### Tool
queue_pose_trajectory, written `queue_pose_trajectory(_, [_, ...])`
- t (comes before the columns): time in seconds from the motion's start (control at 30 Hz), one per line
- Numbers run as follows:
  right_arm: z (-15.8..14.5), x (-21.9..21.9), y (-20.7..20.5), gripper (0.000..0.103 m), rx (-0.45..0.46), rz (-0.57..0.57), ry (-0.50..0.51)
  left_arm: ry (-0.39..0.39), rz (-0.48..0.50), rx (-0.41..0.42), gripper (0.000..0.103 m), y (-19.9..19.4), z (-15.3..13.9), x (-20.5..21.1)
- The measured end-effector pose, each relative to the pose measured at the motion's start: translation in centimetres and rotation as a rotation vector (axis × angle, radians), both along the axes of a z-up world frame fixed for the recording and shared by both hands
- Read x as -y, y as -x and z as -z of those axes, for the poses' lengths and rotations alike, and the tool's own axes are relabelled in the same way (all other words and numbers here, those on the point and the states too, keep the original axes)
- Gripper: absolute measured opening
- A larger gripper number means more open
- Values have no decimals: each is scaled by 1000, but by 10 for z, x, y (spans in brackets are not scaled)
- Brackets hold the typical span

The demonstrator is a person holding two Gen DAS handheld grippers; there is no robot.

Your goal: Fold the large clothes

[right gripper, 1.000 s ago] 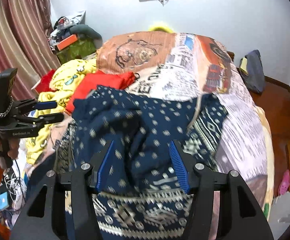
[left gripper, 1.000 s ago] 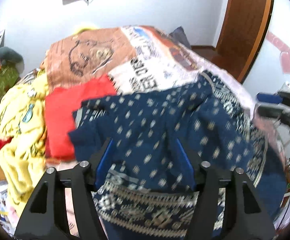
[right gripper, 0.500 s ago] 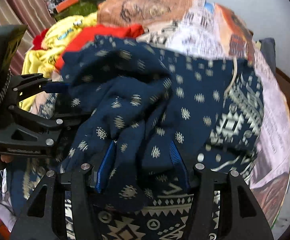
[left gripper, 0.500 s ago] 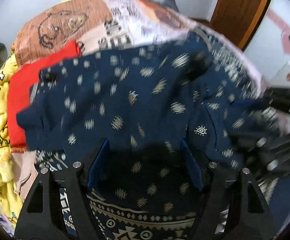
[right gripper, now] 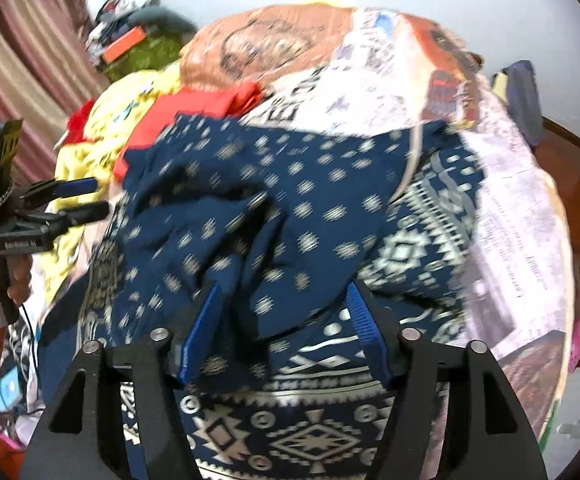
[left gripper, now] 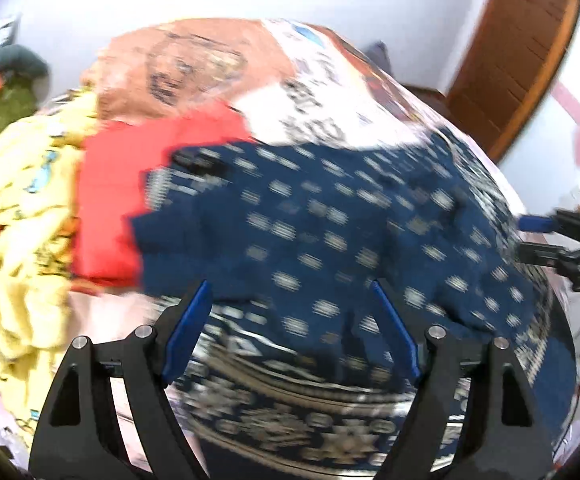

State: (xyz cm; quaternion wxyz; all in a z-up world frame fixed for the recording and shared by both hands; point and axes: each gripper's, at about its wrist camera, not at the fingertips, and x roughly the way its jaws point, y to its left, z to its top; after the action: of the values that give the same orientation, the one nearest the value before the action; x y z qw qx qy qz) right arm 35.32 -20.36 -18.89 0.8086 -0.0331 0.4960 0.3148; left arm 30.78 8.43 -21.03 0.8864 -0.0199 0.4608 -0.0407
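White walls and a wooden door are framing the bed you are working over, its printed orange-and-white bedspread [right gripper: 369,92] running away from both claws. Your left gripper [left gripper: 290,336] is hanging released, blue pads spread wide with nothing between them; your right gripper [right gripper: 282,332] is likewise spread and gripping nothing, though cloth is bunching up close between its fingers. Directly ahead of both claws, the navy blue patterned garment with pale dots and a geometric border [right gripper: 290,208] is lying rumpled on the bedspread, its banded border nearest you and its dotted body heaped beyond the fingertips. Past it, toward your left claw's far left, a red cloth [left gripper: 118,192] is touching the navy piece, and a yellow printed garment [left gripper: 22,216] is piling up just beside that.

You are looking early in the fold, by my reading: the garment is spread only roughly, with a loose flap doubled over near the right claw and no clean crease showing. Flattening it, bringing the sides in and halving it all seem left to do.

Motion blur is smearing the left wrist view, so edges, sleeves and collar are hard to make out. The nearest border is running under the gripper bodies and is cut off there.
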Motion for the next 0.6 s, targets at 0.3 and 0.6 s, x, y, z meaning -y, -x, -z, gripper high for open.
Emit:
queue_pose_trajectory(0.3, [10,46,-47,65,-25,189,-34,185,-228,-92,80,-54,24,-100])
queue_pose_trajectory(0.6, [51,60,-102,65,-173,289,-66,389,-273,-155,80,-107,60,-130])
